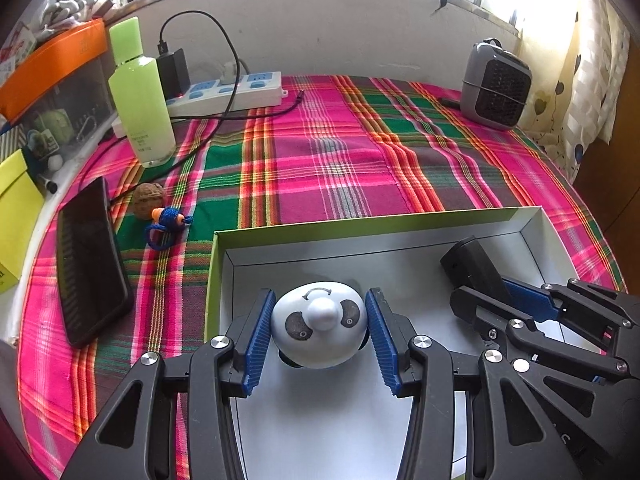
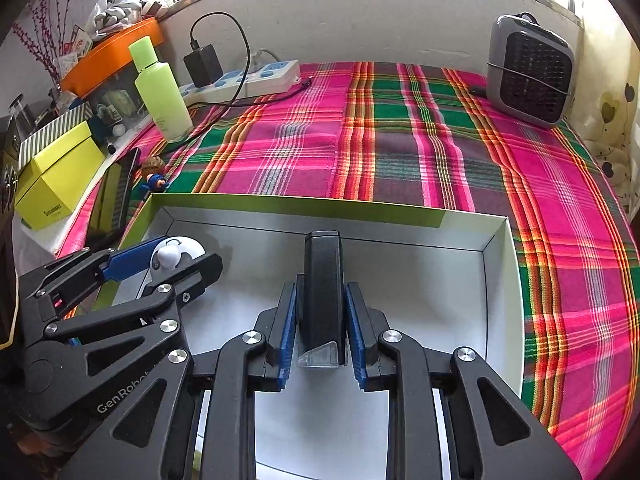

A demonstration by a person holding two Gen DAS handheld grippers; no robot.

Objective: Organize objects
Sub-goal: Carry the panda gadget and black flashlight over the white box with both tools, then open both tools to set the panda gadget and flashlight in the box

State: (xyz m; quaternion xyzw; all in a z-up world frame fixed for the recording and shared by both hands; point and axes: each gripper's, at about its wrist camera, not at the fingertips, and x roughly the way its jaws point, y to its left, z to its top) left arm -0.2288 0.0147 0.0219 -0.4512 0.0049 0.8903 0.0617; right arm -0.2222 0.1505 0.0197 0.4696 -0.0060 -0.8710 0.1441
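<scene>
Both grippers sit inside the white box (image 2: 500,248). Right gripper (image 2: 320,332) clenched on the black device (image 2: 322,280), its long axis running straight out along the fingers toward the box's far wall, the tip well short of it. Left gripper (image 1: 320,336) brackets the panda-faced egg toy (image 1: 320,326) near the box's left wall; pads look to touch its sides, so likely a grasp. Each hand is nearest its own item. Next move, by judgement: let go downward, onto the box floor.
</scene>
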